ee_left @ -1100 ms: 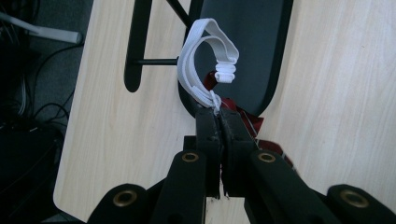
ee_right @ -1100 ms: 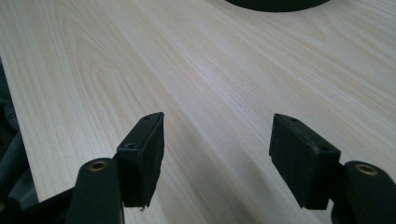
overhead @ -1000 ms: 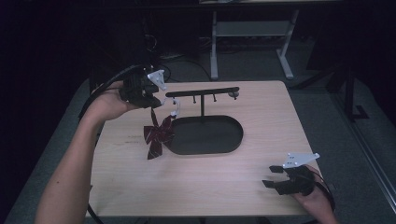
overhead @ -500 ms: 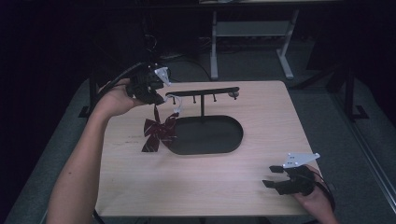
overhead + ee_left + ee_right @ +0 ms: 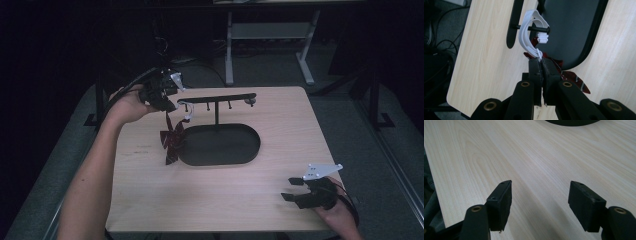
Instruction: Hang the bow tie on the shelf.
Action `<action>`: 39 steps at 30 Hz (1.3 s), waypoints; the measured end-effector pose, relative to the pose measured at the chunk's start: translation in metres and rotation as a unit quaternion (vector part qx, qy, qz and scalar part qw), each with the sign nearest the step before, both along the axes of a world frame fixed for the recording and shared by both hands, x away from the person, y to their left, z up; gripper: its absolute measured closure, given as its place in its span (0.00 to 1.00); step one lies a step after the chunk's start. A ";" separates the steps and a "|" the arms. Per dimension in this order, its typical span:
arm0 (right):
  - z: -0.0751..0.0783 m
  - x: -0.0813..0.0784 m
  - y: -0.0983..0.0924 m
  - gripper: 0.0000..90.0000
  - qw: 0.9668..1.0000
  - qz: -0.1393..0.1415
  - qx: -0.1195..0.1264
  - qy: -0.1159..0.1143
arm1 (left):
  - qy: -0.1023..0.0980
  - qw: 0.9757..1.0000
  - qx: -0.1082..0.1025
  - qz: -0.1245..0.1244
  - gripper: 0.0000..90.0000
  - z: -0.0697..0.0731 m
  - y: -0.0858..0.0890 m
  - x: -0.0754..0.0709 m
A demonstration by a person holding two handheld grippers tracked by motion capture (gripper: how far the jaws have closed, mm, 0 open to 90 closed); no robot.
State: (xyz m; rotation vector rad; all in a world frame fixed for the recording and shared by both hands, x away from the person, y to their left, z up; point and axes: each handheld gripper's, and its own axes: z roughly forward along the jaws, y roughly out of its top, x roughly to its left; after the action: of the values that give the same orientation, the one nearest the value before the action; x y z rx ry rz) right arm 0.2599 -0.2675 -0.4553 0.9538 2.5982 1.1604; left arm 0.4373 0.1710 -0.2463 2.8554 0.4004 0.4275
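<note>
Hanging from the left gripper (image 5: 541, 65), the bow tie (image 5: 172, 142) overlaps the tray's (image 5: 250, 150) rim.

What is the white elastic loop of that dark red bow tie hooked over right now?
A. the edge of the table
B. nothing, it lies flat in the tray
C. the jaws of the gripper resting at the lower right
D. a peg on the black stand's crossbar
D: in the left gripper view the white elastic loop passes around a peg under the black stand's crossbar, while the left gripper pinches its lower end.

Open tabletop (image 5: 210, 200) is left in front of the black stand (image 5: 217, 145); passage over its oval base is barred by the upright post and pegged crossbar (image 5: 217, 98).
</note>
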 end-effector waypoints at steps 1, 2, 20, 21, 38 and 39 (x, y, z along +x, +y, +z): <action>0.000 0.000 0.000 0.39 1.000 0.000 0.000 0.000 | 0.002 1.000 0.001 0.001 0.97 -0.001 0.000 0.001; 0.000 0.000 0.000 0.39 1.000 0.000 0.000 0.000 | 0.002 1.000 0.000 0.002 0.97 -0.001 0.000 0.001; 0.000 -0.001 0.000 0.39 1.000 0.000 0.000 -0.001 | 0.005 1.000 0.014 0.010 0.96 -0.007 0.001 0.007; 0.000 -0.001 0.000 0.39 1.000 0.000 0.000 -0.001 | 0.005 1.000 0.015 0.010 0.95 -0.007 0.000 0.007; 0.000 -0.001 0.000 0.39 1.000 0.001 -0.001 0.000 | 0.002 1.000 0.026 0.011 0.88 -0.009 -0.002 0.003; 0.000 -0.001 0.001 0.39 1.000 0.001 -0.001 0.000 | 0.002 1.000 0.025 0.011 0.88 -0.009 -0.002 0.002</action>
State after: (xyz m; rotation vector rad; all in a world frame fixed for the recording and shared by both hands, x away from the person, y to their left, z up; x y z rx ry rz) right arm 0.2586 -0.2669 -0.4556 0.9516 2.6001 1.1586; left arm 0.4395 0.1693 -0.2550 2.9034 0.4291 0.4437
